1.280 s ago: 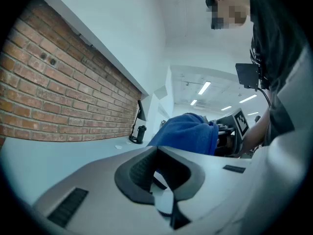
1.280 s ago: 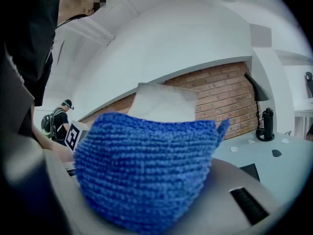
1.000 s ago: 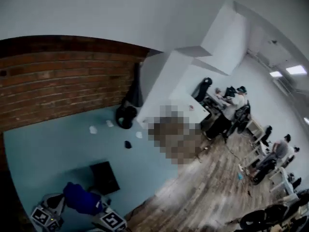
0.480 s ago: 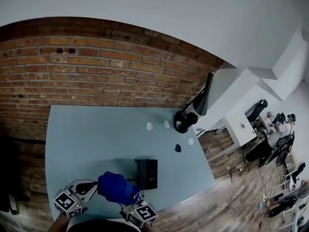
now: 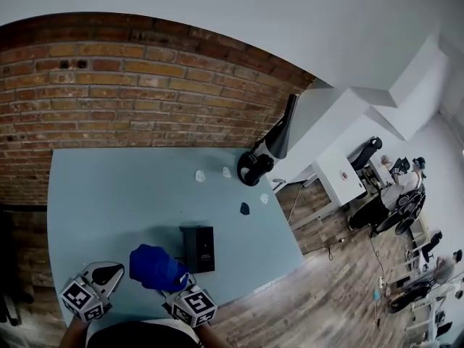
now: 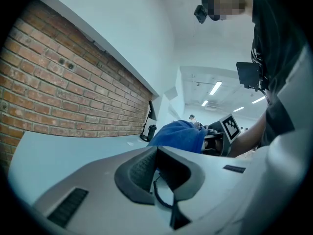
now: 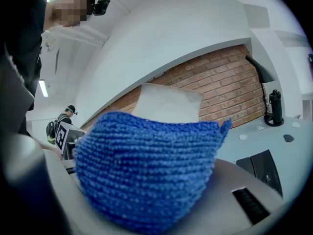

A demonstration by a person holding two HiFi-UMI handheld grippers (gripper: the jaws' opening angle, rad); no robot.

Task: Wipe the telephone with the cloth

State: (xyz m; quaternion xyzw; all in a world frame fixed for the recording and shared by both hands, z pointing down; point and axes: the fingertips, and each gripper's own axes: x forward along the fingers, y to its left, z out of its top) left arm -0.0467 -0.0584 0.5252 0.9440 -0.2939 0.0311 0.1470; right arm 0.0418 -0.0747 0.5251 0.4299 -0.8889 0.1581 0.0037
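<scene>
The black telephone base lies on the pale blue table near its front edge. Its grey handset fills the bottom of the left gripper view, earpiece cup and coiled cord showing. My left gripper is shut on that handset, with the jaws hidden behind it. A blue knitted cloth is bunched on top of the handset, and my right gripper is shut on it. The cloth covers most of the right gripper view. The two grippers are close together, left of the base.
A black desk lamp stands at the table's far right corner against the brick wall. Small white scraps and a dark bit lie near it. Beyond the table's right edge is wood floor, with people at desks far off.
The head view has swung from the room back down onto the table. Both grippers stay low in front with the cloth on the handset, now a little left of the base.
</scene>
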